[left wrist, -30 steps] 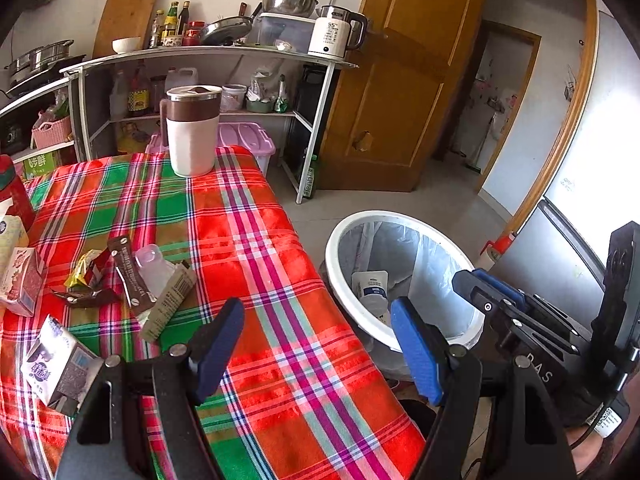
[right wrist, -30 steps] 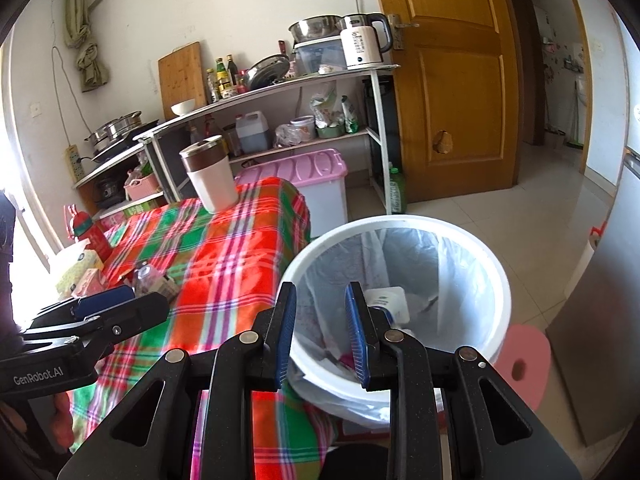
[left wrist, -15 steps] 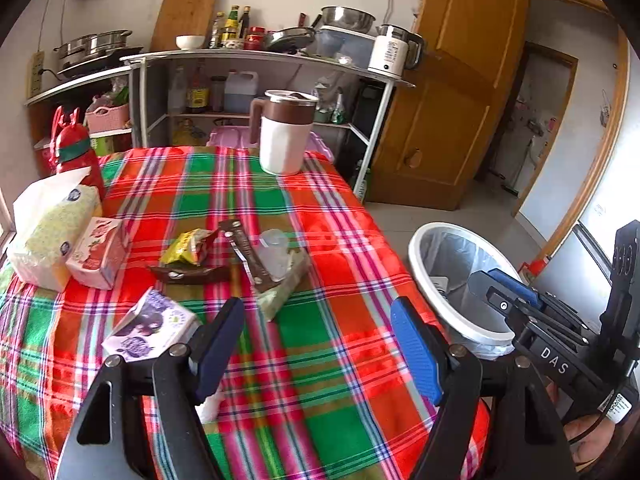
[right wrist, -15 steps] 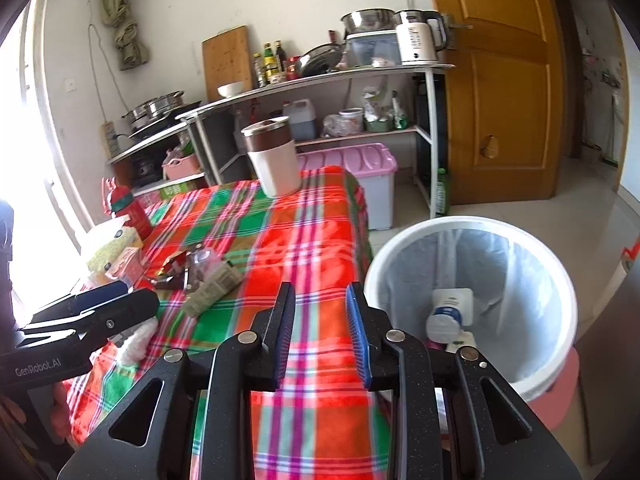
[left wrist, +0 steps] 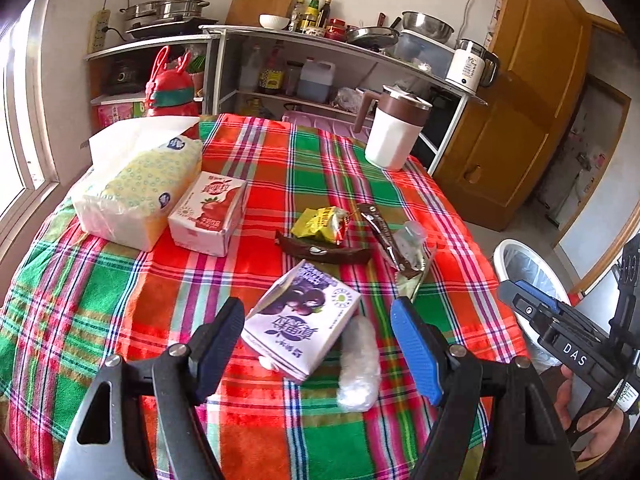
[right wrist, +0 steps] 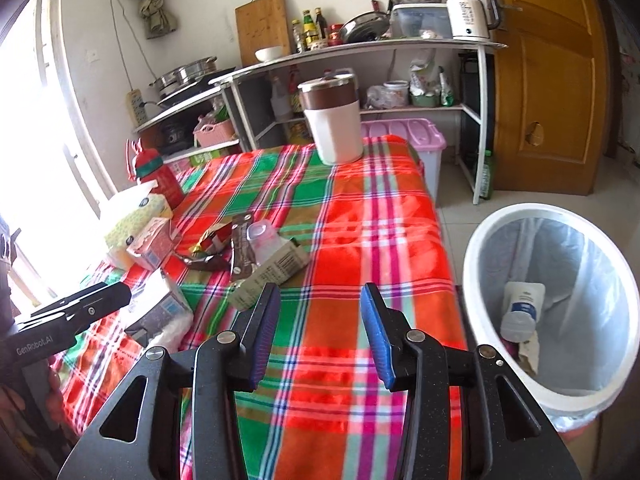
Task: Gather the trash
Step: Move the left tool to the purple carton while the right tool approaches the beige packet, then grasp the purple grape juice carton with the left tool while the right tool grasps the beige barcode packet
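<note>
On tablecloth (left wrist: 120,288) — two cartons (left wrist: 298,320).

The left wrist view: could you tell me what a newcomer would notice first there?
The bright plaid tablecloth fills the view, with litter near its middle: a purple drink carton lying between the open left gripper's fingers, untouched, and wrappers beyond it. At the right edge, beside the table, stands a white bin.
</note>
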### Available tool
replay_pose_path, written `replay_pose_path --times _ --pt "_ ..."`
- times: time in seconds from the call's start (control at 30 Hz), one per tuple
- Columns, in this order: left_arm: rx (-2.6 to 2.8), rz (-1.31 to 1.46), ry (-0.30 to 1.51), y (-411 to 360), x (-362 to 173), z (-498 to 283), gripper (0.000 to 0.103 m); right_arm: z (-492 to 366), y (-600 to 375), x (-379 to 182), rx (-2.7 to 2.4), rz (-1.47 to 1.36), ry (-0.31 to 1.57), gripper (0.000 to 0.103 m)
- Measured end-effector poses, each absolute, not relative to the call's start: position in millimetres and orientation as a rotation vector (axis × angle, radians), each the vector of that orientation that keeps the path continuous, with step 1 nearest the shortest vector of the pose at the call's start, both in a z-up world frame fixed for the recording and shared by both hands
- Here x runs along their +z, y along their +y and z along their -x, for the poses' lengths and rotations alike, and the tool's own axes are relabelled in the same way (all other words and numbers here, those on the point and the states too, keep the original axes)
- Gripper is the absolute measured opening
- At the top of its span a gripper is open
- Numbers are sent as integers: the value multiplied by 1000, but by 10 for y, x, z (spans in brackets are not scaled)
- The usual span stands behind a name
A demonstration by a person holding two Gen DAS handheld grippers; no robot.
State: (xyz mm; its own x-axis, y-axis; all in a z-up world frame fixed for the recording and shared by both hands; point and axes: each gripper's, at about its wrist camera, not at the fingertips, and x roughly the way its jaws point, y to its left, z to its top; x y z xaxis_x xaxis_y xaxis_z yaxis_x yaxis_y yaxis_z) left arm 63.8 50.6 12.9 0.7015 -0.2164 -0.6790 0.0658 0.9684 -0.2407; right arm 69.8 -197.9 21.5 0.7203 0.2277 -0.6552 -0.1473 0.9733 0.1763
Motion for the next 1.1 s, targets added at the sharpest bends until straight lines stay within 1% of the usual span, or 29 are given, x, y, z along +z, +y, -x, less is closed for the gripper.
replay_pose_path --times 0.3,0.33,0.4,0.5,0.8,1.03,1.07,1.1 --pt "-156 212 824 719 -49 -746 77 -1041 -1653 30 259 -130 829 44" --pt "-160 212 831 729 -64 -755 77 -1082 -1616 16 263 -129 840 45" --pt "-180 213 840 745 -89 -769 78 -1160 -1559 -13 276 -132 859 52" --pt "-200 212 856 740 -135 -798 80 -1256 -1515 -52 279 -155 884 54" --pt "-228 173 881 643 -201 -875 81 -1431 -1391 -155 215 -87 931 54" --pt "-248 142 905 549 -260 -931 81 -1385 -1612 -144 175 -145 909 54" --pt "-249 138 905 532 -261 -930 81 -1369 -1649 -143 170 -152 906 53" --pt "-252 133 903 517 -258 -928 81 -1355 -1687 -145 170 -160 905 49"
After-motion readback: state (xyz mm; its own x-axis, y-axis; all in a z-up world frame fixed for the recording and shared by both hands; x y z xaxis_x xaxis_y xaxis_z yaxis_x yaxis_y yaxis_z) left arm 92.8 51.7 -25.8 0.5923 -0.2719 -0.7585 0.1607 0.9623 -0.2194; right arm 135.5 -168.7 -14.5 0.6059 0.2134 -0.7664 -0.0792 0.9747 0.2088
